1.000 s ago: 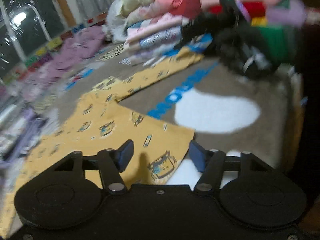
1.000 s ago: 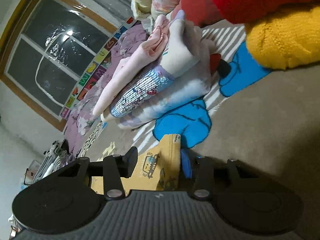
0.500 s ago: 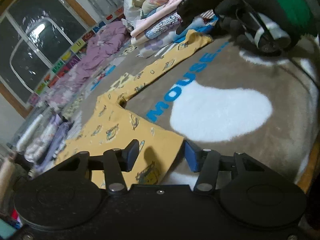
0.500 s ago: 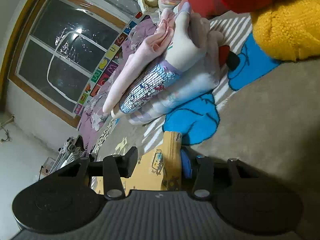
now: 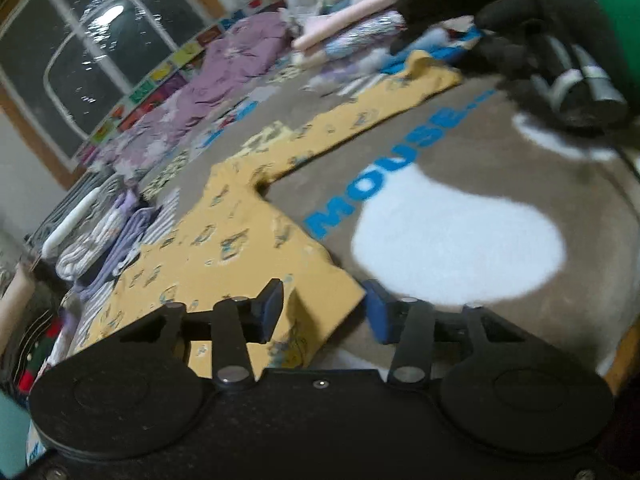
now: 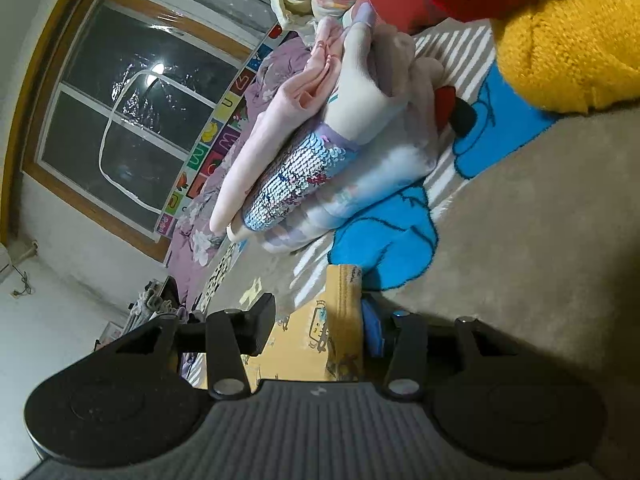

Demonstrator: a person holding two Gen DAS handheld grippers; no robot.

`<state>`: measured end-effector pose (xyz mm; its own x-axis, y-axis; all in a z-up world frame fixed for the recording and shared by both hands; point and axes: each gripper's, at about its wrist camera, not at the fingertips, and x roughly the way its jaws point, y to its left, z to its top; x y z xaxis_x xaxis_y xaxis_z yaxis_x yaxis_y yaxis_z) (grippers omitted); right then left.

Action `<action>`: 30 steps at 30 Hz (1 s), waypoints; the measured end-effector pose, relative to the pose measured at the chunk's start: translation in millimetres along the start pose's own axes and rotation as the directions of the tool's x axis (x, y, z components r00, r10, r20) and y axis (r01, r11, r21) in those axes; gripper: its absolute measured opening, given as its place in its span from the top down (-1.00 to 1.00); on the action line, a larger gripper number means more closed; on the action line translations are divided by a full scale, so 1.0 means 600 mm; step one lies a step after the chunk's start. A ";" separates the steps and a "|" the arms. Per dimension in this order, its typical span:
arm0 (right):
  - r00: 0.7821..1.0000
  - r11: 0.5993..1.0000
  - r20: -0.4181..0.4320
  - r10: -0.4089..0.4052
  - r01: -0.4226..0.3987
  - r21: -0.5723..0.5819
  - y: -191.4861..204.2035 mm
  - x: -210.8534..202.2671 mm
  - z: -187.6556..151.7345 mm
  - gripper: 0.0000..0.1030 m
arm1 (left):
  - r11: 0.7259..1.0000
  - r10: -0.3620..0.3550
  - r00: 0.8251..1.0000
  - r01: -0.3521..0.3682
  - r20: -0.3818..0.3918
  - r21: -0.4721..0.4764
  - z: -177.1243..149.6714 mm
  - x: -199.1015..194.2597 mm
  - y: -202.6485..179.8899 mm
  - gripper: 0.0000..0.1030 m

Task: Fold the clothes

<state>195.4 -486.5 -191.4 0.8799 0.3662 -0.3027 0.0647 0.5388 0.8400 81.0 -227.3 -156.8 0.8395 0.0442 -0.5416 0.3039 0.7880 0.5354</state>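
Here the yellow printed shirt [image 5: 224, 248] runs lengthwise from the open left gripper [image 5: 324, 312], straddling its hem corner, to the open right gripper [image 6: 316, 320] at its sleeve cuff [image 6: 344, 300].

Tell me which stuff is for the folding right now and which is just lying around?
For the folding:
yellow shirt
left gripper
right gripper

Just lying around:
folded clothes stack
yellow knit sweater
purple bedding
blanket
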 end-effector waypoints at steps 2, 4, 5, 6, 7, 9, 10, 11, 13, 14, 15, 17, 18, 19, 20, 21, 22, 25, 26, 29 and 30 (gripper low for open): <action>1.000 1.000 -0.001 -0.001 0.001 -0.003 0.001 0.000 0.000 0.09 | 1.000 0.003 1.000 -0.004 -0.017 -0.008 -0.001 0.005 0.003 0.74; 1.000 1.000 -0.002 0.000 0.000 -0.004 0.001 0.000 0.000 0.09 | 1.000 -0.022 1.000 0.022 -0.012 0.013 -0.002 -0.008 0.007 0.85; 1.000 1.000 -0.002 0.001 -0.001 -0.004 0.001 0.000 0.000 0.09 | 0.999 -0.035 0.999 0.035 -0.006 0.030 -0.002 -0.019 0.010 0.85; 1.000 1.000 -0.002 0.001 -0.001 -0.004 0.000 0.000 0.000 0.11 | 0.997 -0.053 0.999 0.053 0.000 0.064 -0.003 -0.026 0.010 0.85; 1.000 1.000 -0.002 0.001 -0.001 -0.003 -0.001 0.000 0.000 0.12 | 0.991 -0.080 0.997 0.080 -0.005 0.104 -0.005 -0.026 0.008 0.85; 1.000 1.000 -0.001 -0.003 0.003 0.002 -0.003 -0.001 0.000 0.18 | 0.986 -0.135 0.991 0.135 -0.008 0.097 -0.010 -0.018 0.013 0.86; 1.000 1.000 0.000 -0.007 0.007 0.004 -0.003 0.000 0.000 0.19 | 0.980 -0.175 0.984 0.176 -0.017 0.093 -0.013 -0.014 0.016 0.86; 1.000 1.000 -0.001 -0.011 0.011 0.001 -0.003 0.001 0.000 0.19 | 0.976 -0.199 0.980 0.198 -0.001 0.093 -0.014 -0.019 0.021 0.82; 1.000 1.000 -0.004 -0.021 0.021 -0.012 0.001 0.003 -0.001 0.20 | 0.959 -0.270 0.963 0.268 0.011 0.093 -0.014 -0.029 0.034 0.63; 1.000 0.999 -0.005 -0.026 0.026 -0.020 0.003 0.003 -0.002 0.21 | 0.950 -0.303 0.953 0.300 0.013 0.090 -0.013 -0.037 0.043 0.54; 1.000 0.999 -0.006 -0.030 0.030 -0.026 0.005 0.004 -0.002 0.22 | 0.944 -0.324 0.946 0.322 0.027 0.076 -0.010 -0.043 0.053 0.27; 0.999 0.999 -0.007 -0.034 0.034 -0.030 0.006 0.005 -0.003 0.23 | 0.933 -0.359 0.932 0.358 0.056 0.029 -0.001 -0.052 0.077 -0.06; 0.999 0.999 -0.007 -0.034 0.034 -0.030 0.006 0.005 -0.003 0.24 | 0.928 -0.371 0.926 0.373 0.071 -0.004 0.005 -0.055 0.091 -0.06; 0.999 0.999 -0.008 -0.034 0.034 -0.032 0.006 0.005 -0.003 0.24 | 0.931 -0.359 0.929 0.363 0.087 -0.033 0.012 -0.052 0.106 -0.05; 0.999 0.999 -0.009 -0.033 0.033 -0.035 0.007 0.005 -0.003 0.24 | 0.938 -0.336 0.936 0.343 0.101 -0.057 0.020 -0.043 0.124 -0.04; 0.999 0.999 -0.010 -0.032 0.032 -0.039 0.008 0.006 -0.004 0.24 | 0.944 -0.314 0.943 0.323 0.106 -0.073 0.027 -0.024 0.141 -0.04; 0.999 0.999 -0.011 -0.032 0.032 -0.043 0.008 0.006 -0.004 0.25 | 0.949 -0.293 0.950 0.303 0.110 -0.088 0.035 -0.005 0.159 -0.02; 0.999 0.998 -0.012 -0.038 0.037 -0.053 0.006 0.007 -0.006 0.36 | 0.955 -0.239 0.965 0.254 0.111 -0.151 0.062 0.065 0.217 0.06; 0.999 0.998 -0.012 -0.040 0.039 -0.048 0.005 0.007 -0.005 0.40 | 0.951 -0.230 0.968 0.246 0.104 -0.187 0.074 0.097 0.241 0.07; 0.999 0.999 -0.013 -0.039 0.039 -0.037 0.002 0.009 -0.003 0.41 | 0.943 -0.238 0.967 0.253 0.095 -0.217 0.111 0.176 0.289 0.12; 0.999 0.999 -0.015 -0.037 0.036 -0.038 0.002 0.010 -0.003 0.41 | 0.941 -0.246 0.965 0.260 0.091 -0.216 0.125 0.201 0.300 0.13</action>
<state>200.0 -482.3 -193.3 0.8697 0.3575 -0.3402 0.0787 0.5800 0.8108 270.8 -125.8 -77.3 0.7765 -0.2068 -0.5953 0.4067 0.8860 0.2227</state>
